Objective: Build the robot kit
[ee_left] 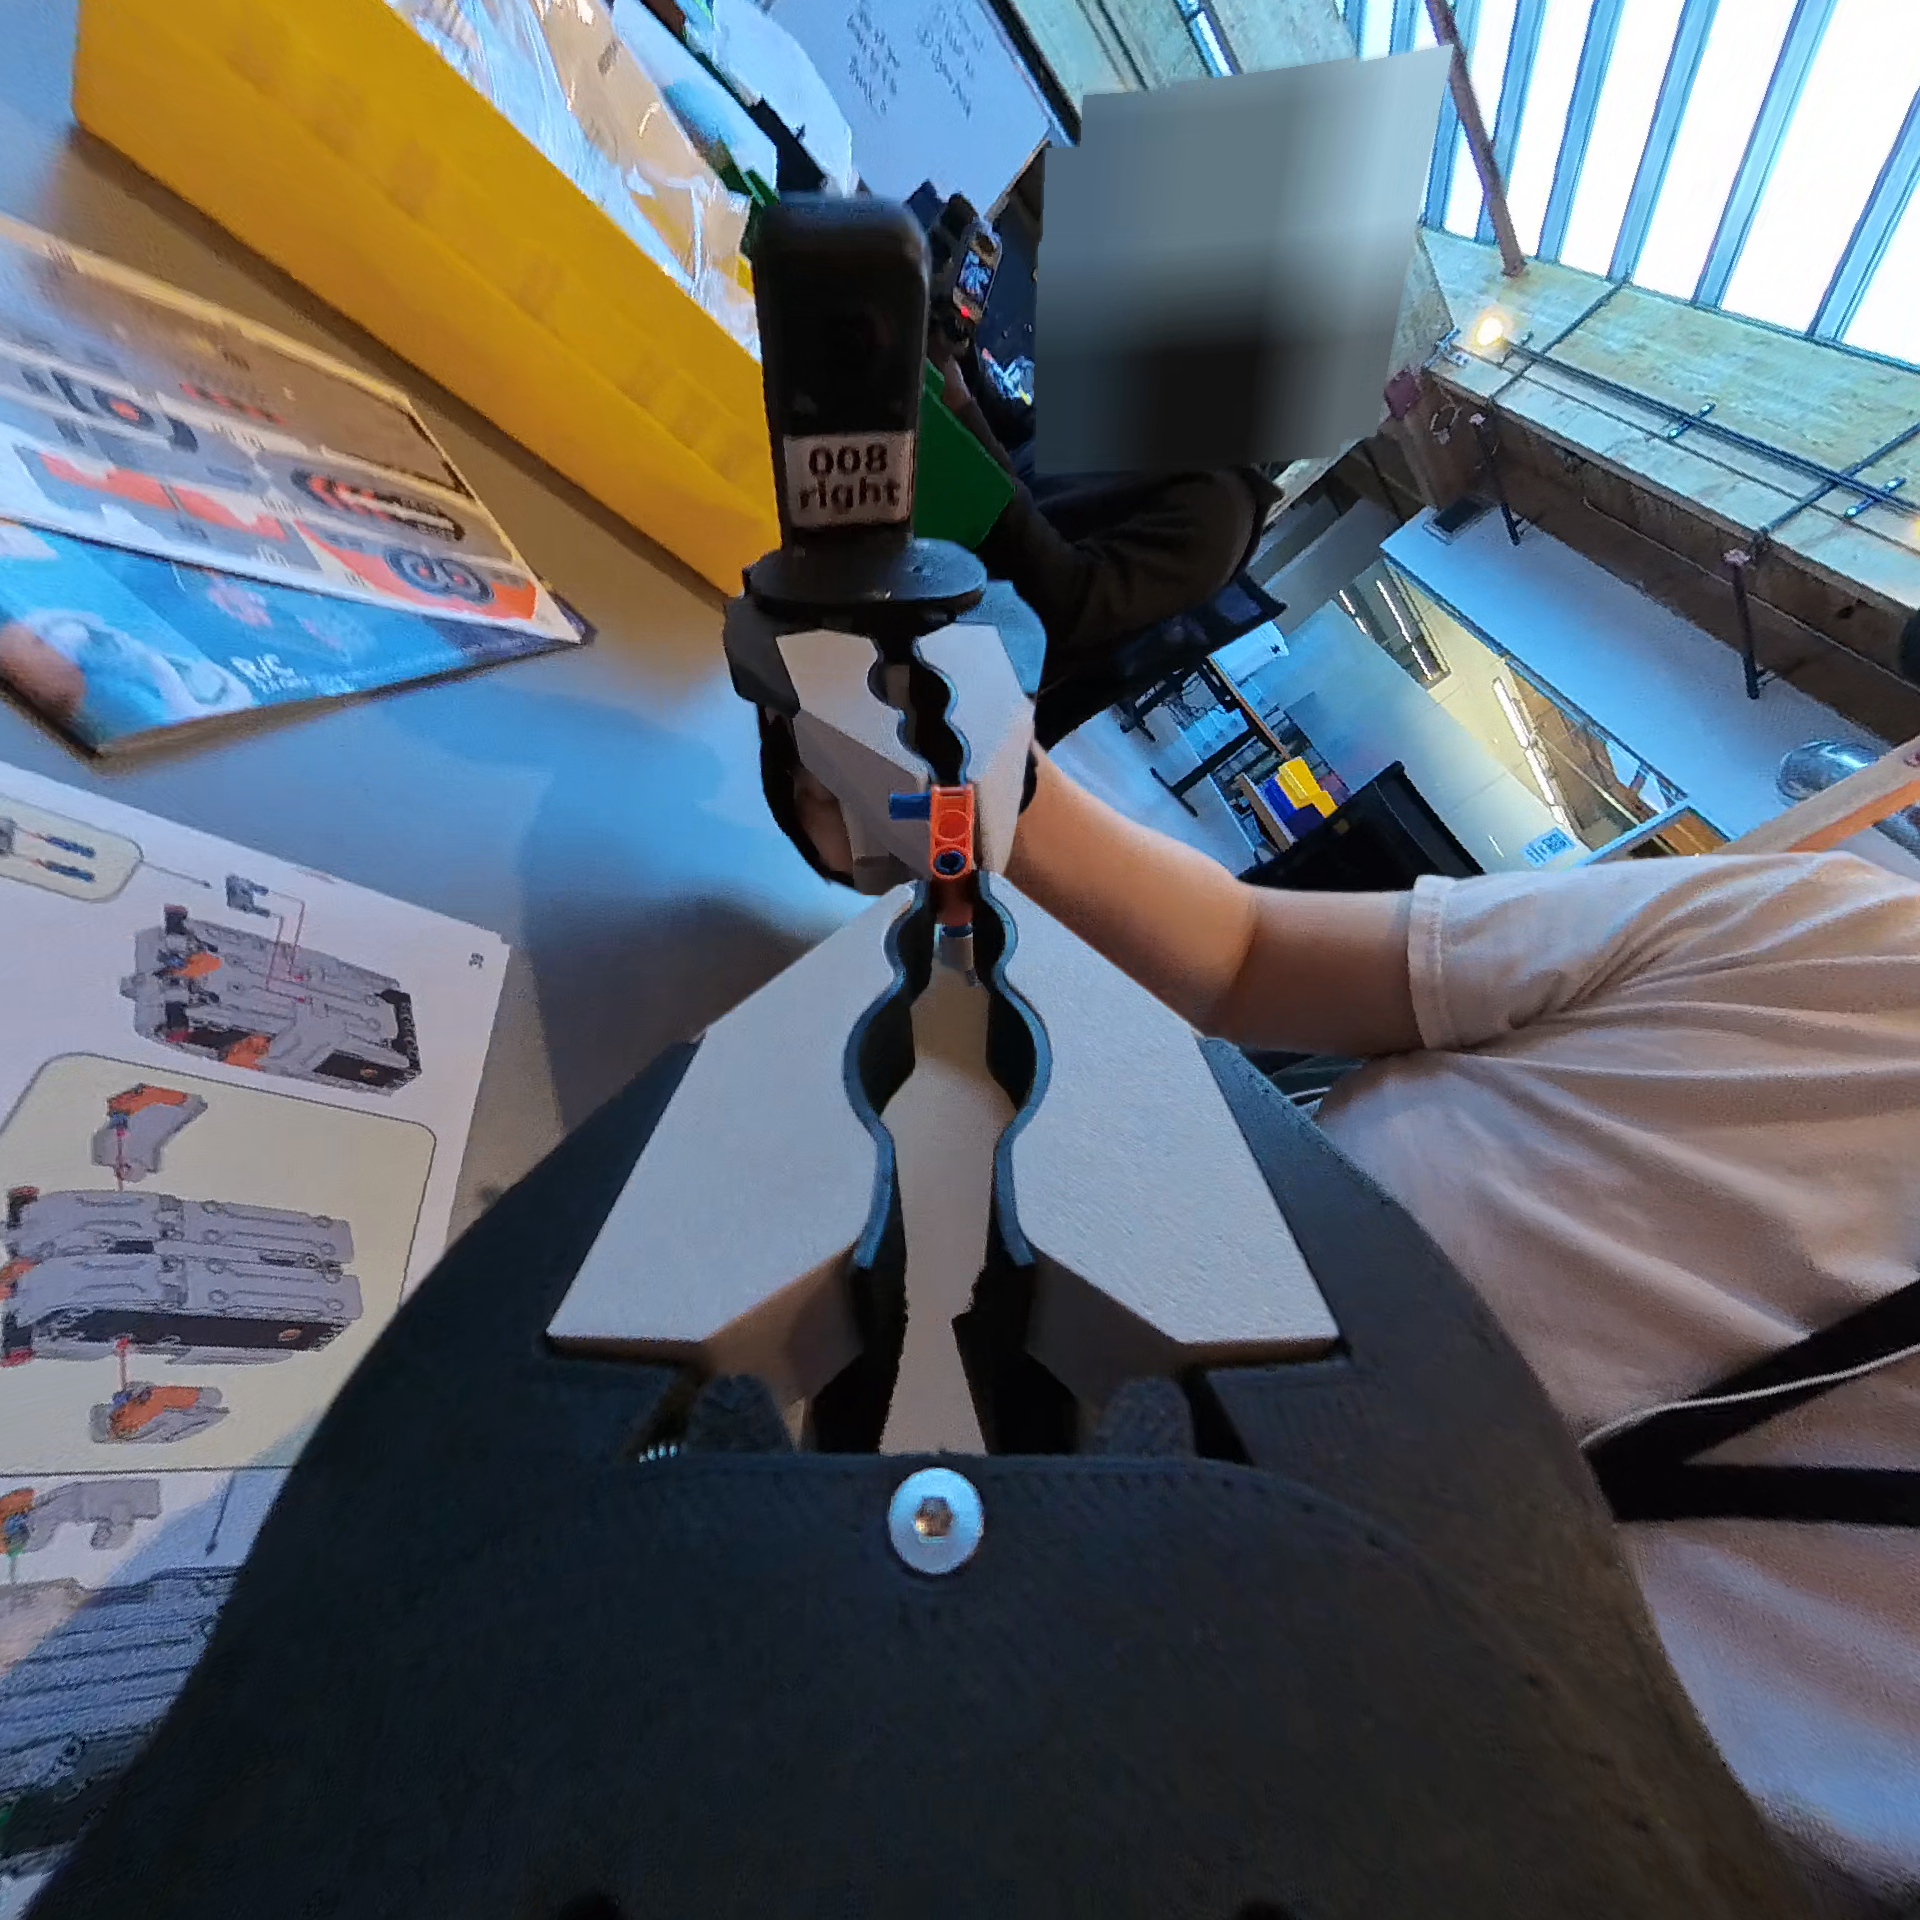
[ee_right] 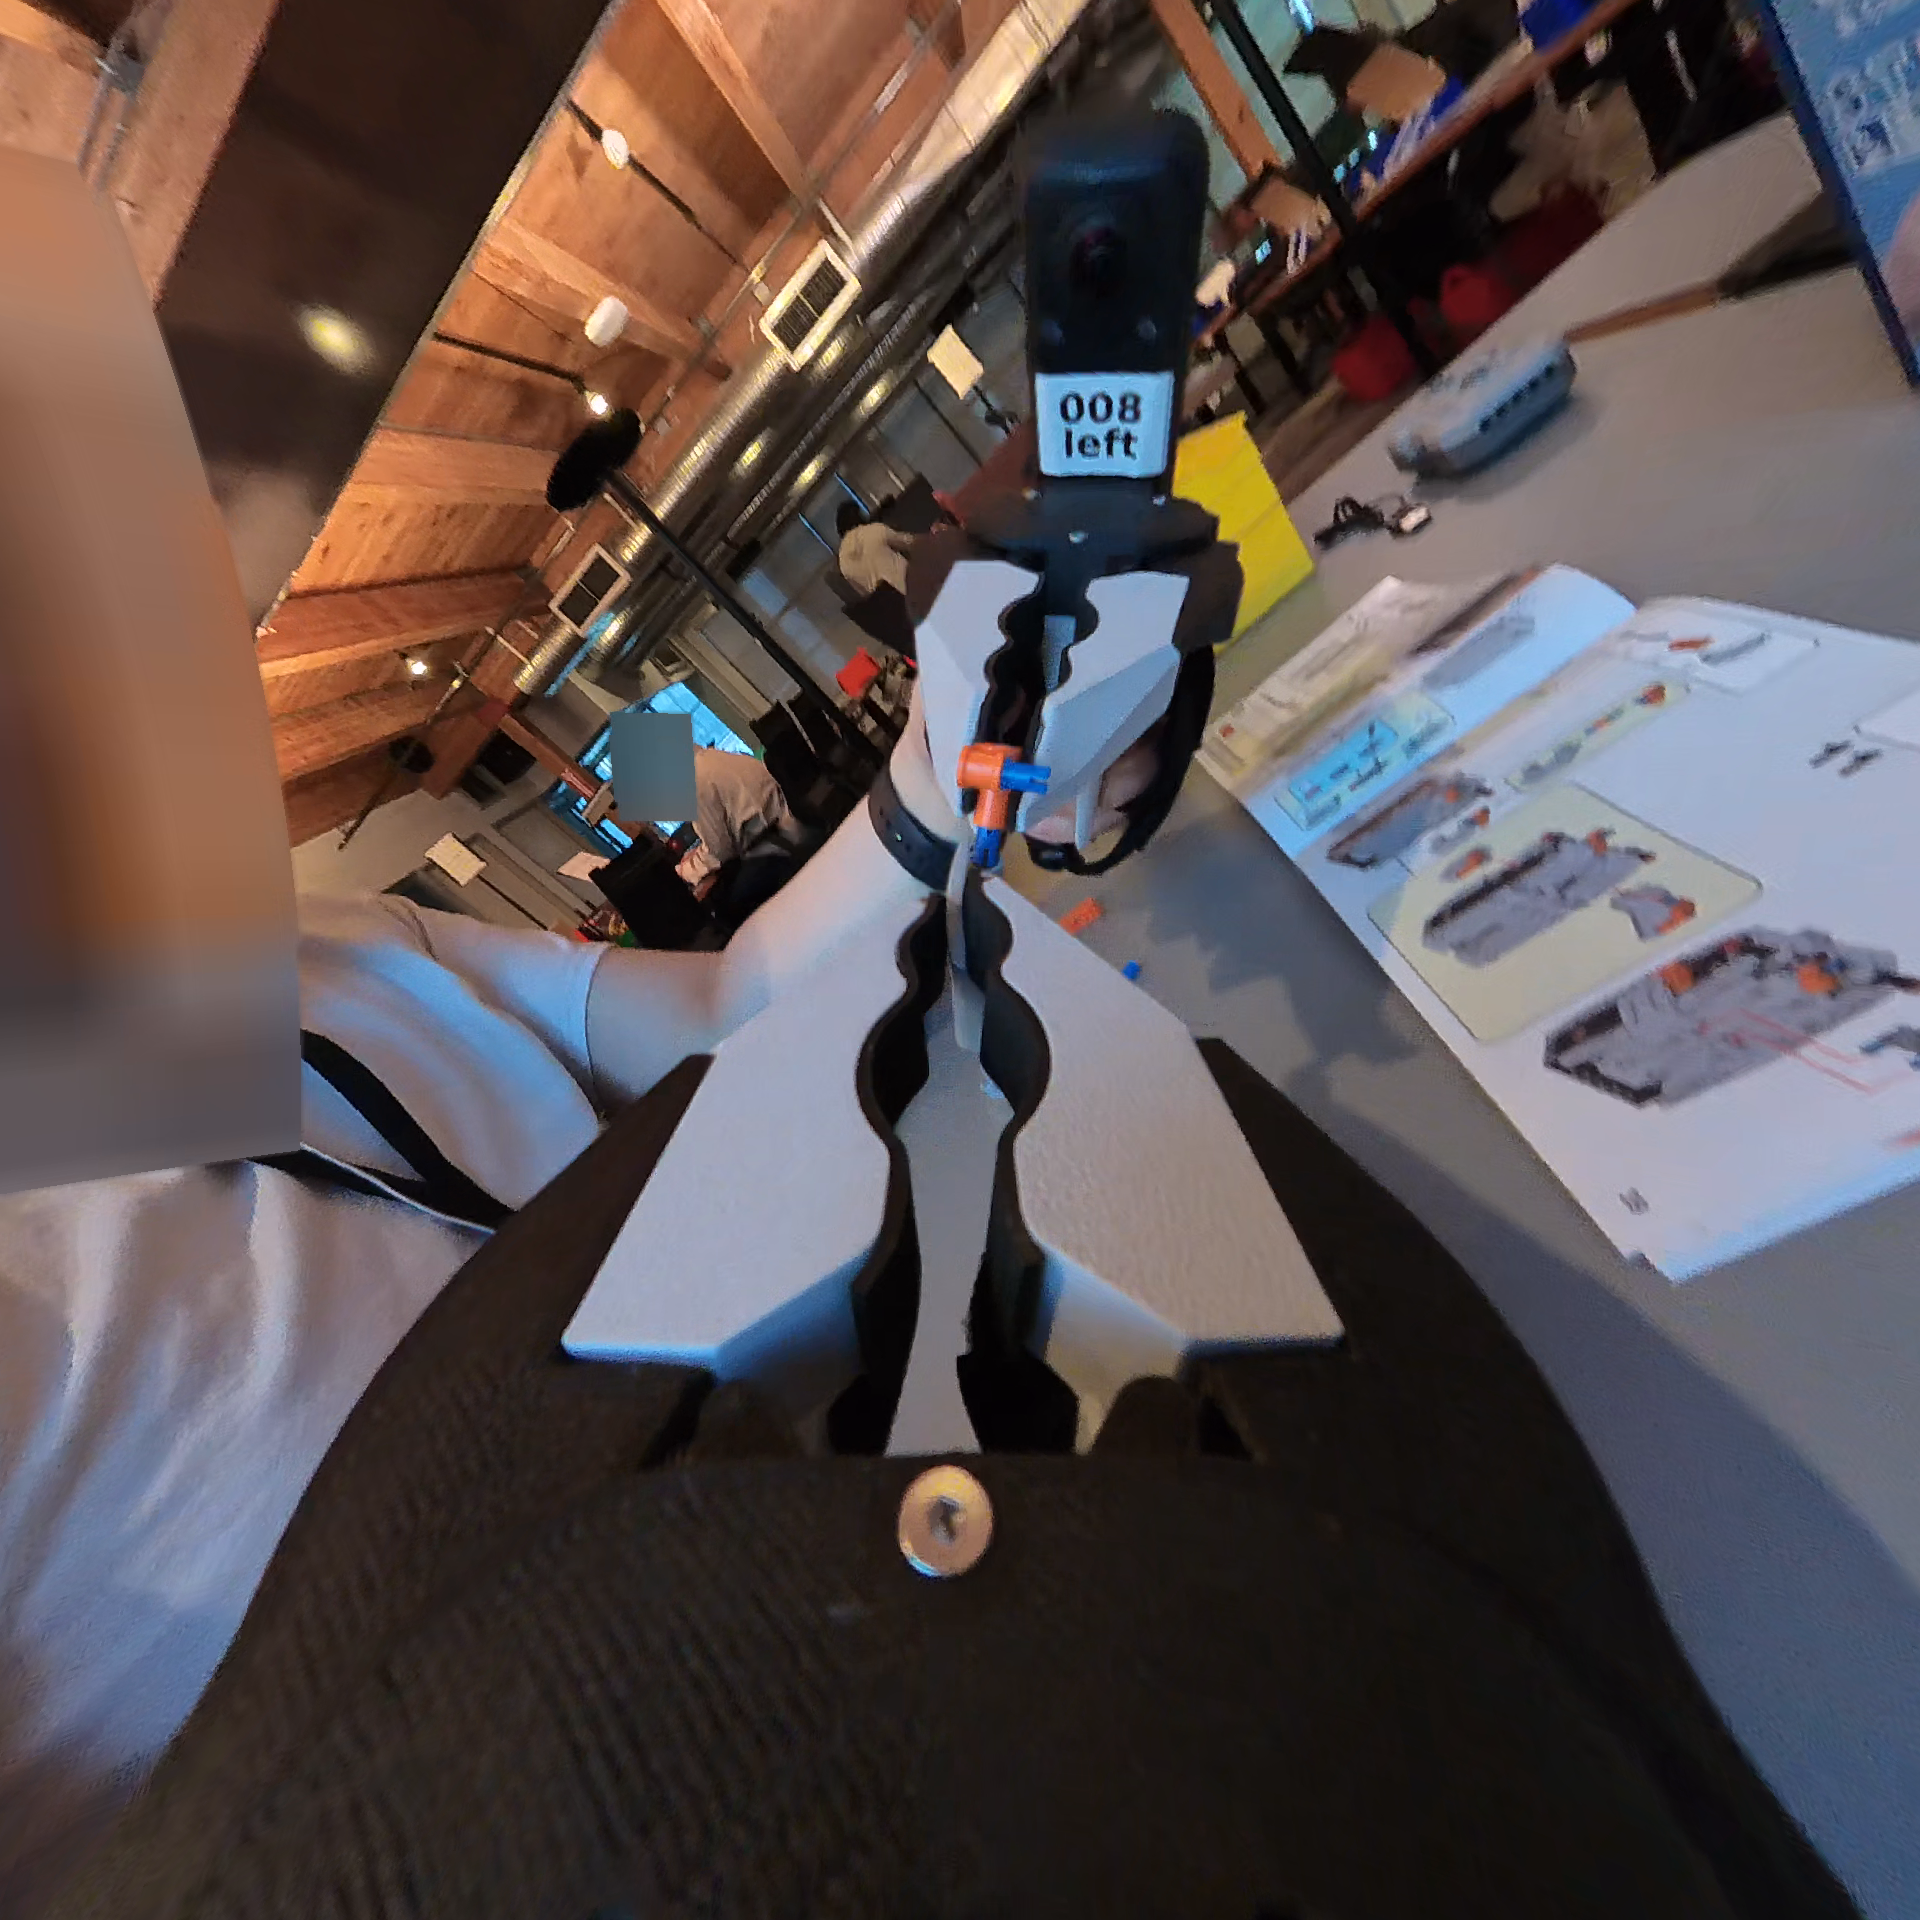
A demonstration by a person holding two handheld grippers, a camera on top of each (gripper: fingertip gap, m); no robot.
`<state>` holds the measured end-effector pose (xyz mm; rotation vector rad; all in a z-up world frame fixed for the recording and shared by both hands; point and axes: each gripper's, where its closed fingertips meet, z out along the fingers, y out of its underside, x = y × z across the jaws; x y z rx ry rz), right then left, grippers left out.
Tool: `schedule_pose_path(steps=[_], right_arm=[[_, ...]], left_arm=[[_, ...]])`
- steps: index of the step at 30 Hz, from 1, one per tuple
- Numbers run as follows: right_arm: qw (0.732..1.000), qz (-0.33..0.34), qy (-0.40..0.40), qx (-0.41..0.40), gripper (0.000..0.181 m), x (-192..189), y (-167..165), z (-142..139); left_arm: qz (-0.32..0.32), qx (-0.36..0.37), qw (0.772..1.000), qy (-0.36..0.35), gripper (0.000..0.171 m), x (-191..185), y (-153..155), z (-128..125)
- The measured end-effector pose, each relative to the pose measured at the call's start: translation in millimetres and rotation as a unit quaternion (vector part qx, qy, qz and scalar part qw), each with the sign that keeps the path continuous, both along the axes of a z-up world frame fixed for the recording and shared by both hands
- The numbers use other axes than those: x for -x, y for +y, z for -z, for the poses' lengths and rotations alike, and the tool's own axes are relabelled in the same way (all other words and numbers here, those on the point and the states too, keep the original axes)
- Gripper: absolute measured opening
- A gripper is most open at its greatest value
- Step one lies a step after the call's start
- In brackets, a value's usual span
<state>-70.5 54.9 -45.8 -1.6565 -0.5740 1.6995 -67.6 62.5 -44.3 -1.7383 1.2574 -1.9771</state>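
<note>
My two grippers face each other tip to tip above a grey table. Between them is a small orange connector with blue pins. My left gripper is shut on its lower end, where a pale grey pin shows between the tips. The right gripper meets the connector from the far side. In the right wrist view, my right gripper is shut on a thin grey piece that joins the orange connector at the left gripper's tips.
An open instruction booklet lies on the table and also shows in the right wrist view. A yellow bin and a printed box stand behind. Loose orange and blue bits and a grey model lie on the table. People are in the background. Left and right tips are no more than a few centimetres apart.
</note>
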Motion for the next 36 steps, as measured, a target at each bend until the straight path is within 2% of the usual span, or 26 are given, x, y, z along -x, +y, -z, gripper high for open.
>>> schedule_pose_path(steps=[7, 14, 29, 36], right_arm=[[0.993, -0.046, -0.082, 0.069, 0.001, -5.5, -7.1, 41.5], [0.985, -0.056, -0.13, 0.1, 0.001, -3.9, -5.6, 69.2], [0.976, -0.054, -0.133, 0.162, 0.001, -6.9, -7.6, 79.3], [0.967, -0.035, -0.2, 0.154, 0.003, -9.0, -7.0, 96.4]], left_arm=[[0.027, -0.035, 0.995, 0.094, 0.005, -8.1, -9.6, 45.2], [0.033, -0.025, 0.989, 0.139, 0.005, -8.0, -8.4, 73.3], [0.039, 0.004, 0.987, 0.158, 0.005, -10.2, -10.0, 82.5], [0.034, 0.015, 0.98, 0.196, 0.005, -11.7, -9.9, 98.0]])
